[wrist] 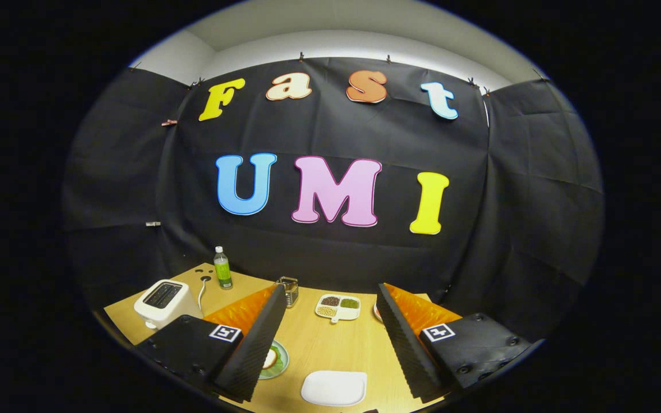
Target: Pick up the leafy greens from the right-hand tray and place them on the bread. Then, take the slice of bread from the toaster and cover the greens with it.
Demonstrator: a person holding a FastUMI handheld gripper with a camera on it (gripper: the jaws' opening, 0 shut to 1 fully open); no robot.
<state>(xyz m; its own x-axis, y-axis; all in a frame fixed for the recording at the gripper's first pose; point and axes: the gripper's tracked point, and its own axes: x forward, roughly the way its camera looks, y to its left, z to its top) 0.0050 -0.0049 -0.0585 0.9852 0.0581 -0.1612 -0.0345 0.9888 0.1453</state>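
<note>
Gripper raised well above a wooden table, tilted toward the booth wall. Jaws spread wide, nothing between them but open air and tabletop.

Between the fingers, nearest: a white tray, its surface bare. Just beside the left finger and partly tucked under it: a green plate with something pale and round on it, possibly the bread, though too small and too hidden to say, and the green could be plate or leaves. Farther ahead between the fingertips: a divided dish of beans or grains. Peeking from behind the right finger: a sliver of another dish, contents hidden. No telling from here where the greens lie.

Beyond the left finger: a small wire holder, a white toaster with its cord trailing over the table, and a bottle just behind. Toaster slots dark; slice inside or not, cannot tell.

Risks from here:
- Descending blind onto things masked by the fingers, so clipping the green plate's rim with the left finger or the hidden dish with the right.
- Pinching limp leaves too shallowly and shedding them in transit; pinching too deep and dragging the dish along.
- Reaching for the toaster across the cord or holder and snagging either, or nudging the bottle over.
- Squeezing a toasted slice hard enough to crack it, or tipping the light toaster while pulling upward.
</note>
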